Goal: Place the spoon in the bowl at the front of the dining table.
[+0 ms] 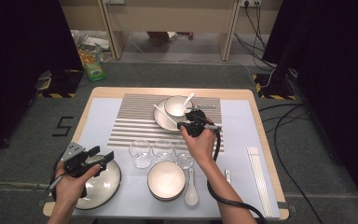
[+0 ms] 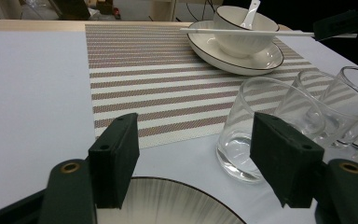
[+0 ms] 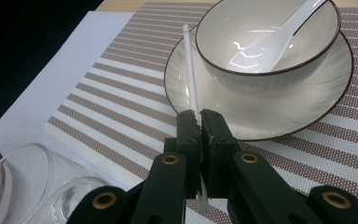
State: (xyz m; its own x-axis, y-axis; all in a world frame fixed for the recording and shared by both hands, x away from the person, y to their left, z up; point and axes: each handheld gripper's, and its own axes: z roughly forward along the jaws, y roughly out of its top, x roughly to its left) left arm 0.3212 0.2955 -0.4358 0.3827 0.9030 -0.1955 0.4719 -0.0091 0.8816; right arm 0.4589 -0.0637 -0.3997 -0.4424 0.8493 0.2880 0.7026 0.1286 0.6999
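My right gripper (image 3: 199,116) is shut on one end of a white chopstick (image 3: 191,74). The stick's far end reaches over the rim of a white plate (image 3: 279,116) that carries a bowl (image 3: 265,51) with a white spoon (image 3: 270,42) in it. From above, that gripper (image 1: 182,125) hovers at the plate's near edge on the striped placemat (image 1: 135,121). My left gripper (image 1: 101,154) is open above a large dark-rimmed plate (image 1: 109,186) at the front left. Nothing lies between its fingers (image 2: 116,149), and the large plate (image 2: 168,205) shows just beneath them.
Three clear glasses (image 1: 141,153) stand in a row mid-table. A second bowl (image 1: 166,179), a spoon (image 1: 191,187) and a small rest (image 1: 227,176) lie at the front. More white chopsticks (image 1: 258,179) lie along the right edge. The nearest glass (image 2: 247,135) is close ahead of my left jaws.
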